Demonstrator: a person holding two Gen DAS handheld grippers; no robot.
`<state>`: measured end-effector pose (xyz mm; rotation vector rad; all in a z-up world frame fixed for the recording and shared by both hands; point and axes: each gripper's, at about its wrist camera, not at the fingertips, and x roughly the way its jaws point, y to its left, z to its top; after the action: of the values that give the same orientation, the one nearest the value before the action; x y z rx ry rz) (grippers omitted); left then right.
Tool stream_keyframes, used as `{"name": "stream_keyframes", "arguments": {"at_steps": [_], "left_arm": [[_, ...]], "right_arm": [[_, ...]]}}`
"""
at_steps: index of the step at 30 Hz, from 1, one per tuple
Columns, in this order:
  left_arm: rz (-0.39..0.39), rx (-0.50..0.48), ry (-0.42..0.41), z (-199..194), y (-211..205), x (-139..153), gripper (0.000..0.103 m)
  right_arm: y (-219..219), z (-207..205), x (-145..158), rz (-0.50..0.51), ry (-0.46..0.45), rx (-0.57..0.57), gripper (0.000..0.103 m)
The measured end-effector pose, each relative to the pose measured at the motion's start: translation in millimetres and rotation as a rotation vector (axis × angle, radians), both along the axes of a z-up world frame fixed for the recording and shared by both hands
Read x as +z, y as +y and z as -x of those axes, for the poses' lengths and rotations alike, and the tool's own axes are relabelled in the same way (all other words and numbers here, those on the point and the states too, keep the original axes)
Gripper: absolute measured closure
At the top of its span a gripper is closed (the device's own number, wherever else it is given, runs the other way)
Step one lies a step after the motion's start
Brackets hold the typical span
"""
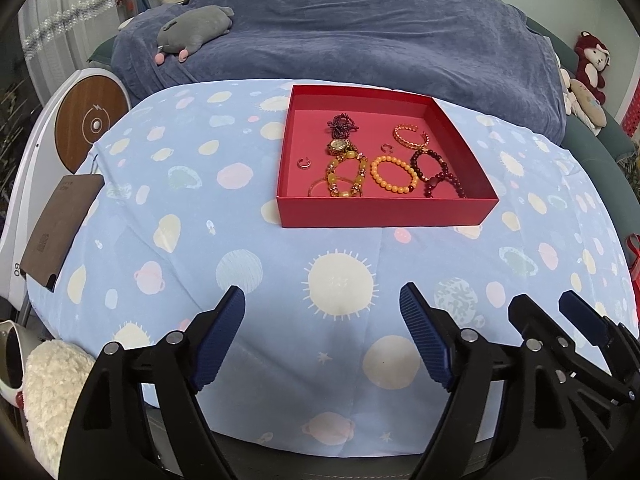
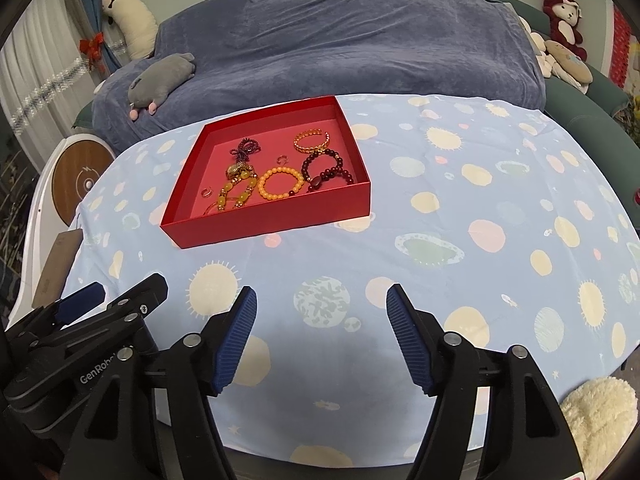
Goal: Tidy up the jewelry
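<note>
At the far left a white stand with a round wooden disc (image 1: 93,125) sits beside the table, and a brown card (image 1: 60,227) lies over the table's left edge. The table wears a pale blue cloth (image 1: 192,216) printed with suns and planets, lying mostly flat with soft creases. Behind it a grey-blue throw covers a sofa (image 1: 360,32), with a grey plush animal (image 1: 196,30) on its left part and a red plush monkey (image 1: 592,64) at the far right. The red tray (image 1: 384,210) stands on the cloth toward the far side, left of centre in the right wrist view. It is shallow, open-topped and square-cornered, and the jewelry lies loose on its floor: a small ring (image 1: 303,163) at left, a dark beaded strand (image 1: 343,123) and a gold watch (image 1: 339,145) above a yellow stone bracelet (image 1: 347,178), then an orange bead bracelet (image 1: 394,174), a gold bangle (image 1: 410,136) and a dark red bead bracelet (image 1: 438,172) at right. The left gripper (image 1: 322,300) and the right gripper (image 2: 322,298) hang side by side over the near cloth, well short of the tray, jaws spread wide with nothing between them. Bare cloth lies between the grippers and the tray and to its right; the near edge curves just below the fingers.
</note>
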<state>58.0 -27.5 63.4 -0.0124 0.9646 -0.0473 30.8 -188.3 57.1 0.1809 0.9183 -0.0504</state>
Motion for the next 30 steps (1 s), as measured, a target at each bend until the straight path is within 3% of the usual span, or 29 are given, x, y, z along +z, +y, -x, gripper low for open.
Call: {"name": "stream_keyframes", "arguments": {"at_steps": [12, 18, 21, 30], "left_arm": [[-0.014, 0.034, -0.003, 4, 6, -3, 0.015], [-0.015, 0.038, -0.011, 4, 7, -1, 0.015], [-0.017, 0.050, -0.012, 3, 9, -2, 0.014], [-0.030, 0.048, -0.016, 4, 9, -2, 0.012]], "right_arm": [[-4, 7, -1, 0.031, -0.026, -0.029, 0.020], [-5, 8, -1, 0.011, -0.035, -0.031, 0.019], [-5, 8, -1, 0.008, -0.038, -0.035, 0.007], [-4, 9, -2, 0.015, -0.030, -0.040, 0.006]]}}
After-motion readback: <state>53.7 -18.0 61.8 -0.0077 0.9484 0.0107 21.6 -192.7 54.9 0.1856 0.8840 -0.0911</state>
